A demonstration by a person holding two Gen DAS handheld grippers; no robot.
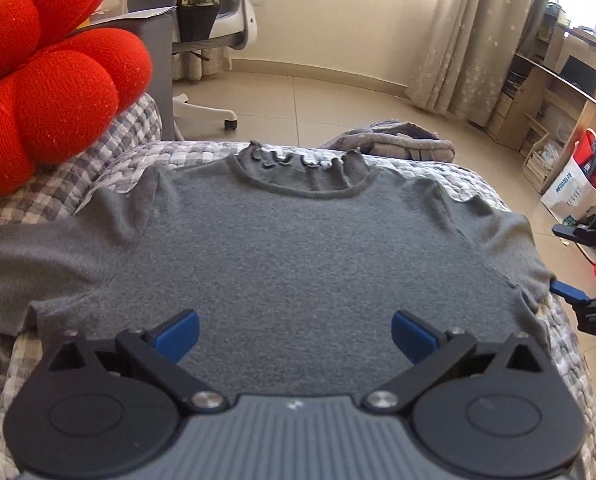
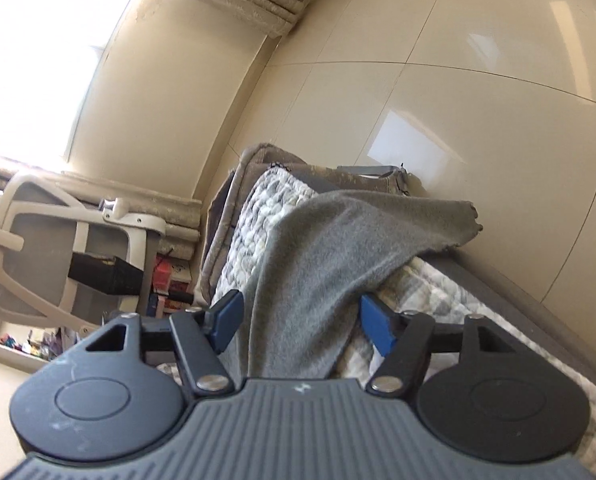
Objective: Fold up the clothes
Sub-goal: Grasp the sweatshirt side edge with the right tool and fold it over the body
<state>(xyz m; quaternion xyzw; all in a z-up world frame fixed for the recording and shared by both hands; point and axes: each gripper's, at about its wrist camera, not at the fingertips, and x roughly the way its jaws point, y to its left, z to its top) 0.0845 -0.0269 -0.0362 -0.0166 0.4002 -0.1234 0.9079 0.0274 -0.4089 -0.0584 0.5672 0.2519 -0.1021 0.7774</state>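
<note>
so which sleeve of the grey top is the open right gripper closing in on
The short sleeve of the grey knit top, at the bed's floor-side edge; it lies between the right gripper's open fingers. The other sleeve stretches toward the red cushion.

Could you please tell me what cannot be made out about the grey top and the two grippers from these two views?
- Grey top: its bottom hem, left wrist view, hidden behind the left gripper.
- Its left sleeve end, same view, cut off by the frame edge.
- Right gripper: whether its fingers actually touch the sleeve between them, right wrist view, unclear.
- Checked quilt: its far side, hidden by the red cushion.
</note>
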